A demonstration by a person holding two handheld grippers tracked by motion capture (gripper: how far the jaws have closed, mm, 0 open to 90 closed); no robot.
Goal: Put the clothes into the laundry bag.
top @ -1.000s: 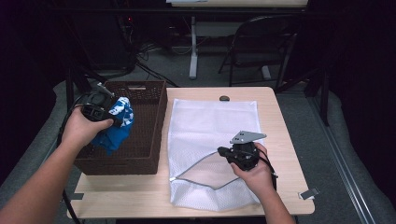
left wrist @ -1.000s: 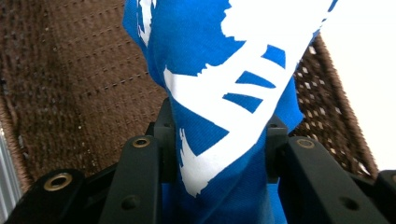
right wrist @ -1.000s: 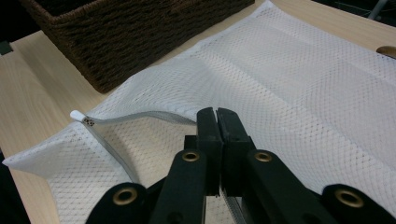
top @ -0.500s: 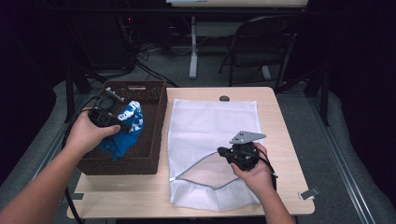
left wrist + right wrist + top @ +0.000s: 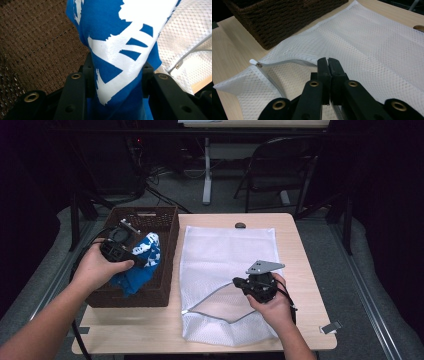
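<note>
Jaws of the left gripper point(image 5: 117, 82) pinch a bunched blue garment point(image 5: 120, 47) with white print, cloth filling the gap between them. High view: left hand point(image 5: 97, 267) holds that gripper over the brown wicker basket point(image 5: 165, 285), and the garment point(image 5: 137, 265) hangs from it, its lower part down inside the basket. Left gripper view has woven basket wall at left and white mesh past the cloth at right.

Right gripper point(image 5: 328, 66) has jaws pressed together on the upper edge of the white mesh laundry bag point(image 5: 372, 42), right at the zipper point(image 5: 287, 62), lifting that edge so the bag mouth gapes. Zipper end sits near the bag's corner, toward the basket. High view: right hand point(image 5: 272, 302) at the near right part of the bag point(image 5: 225, 250), grey three-cornered plate point(image 5: 264, 266) on top of the gripper.

Bag lies flat on a light wood table point(image 5: 295, 227), just beside the basket, which sits at the table's left edge. Small dark round object point(image 5: 240, 225) on the table's far edge, touching or just off the bag, cannot tell which.

Room is dark: grey carpet floor, folding chair point(image 5: 280, 170) beyond the table, white desk leg point(image 5: 206, 170), cables on the floor.
</note>
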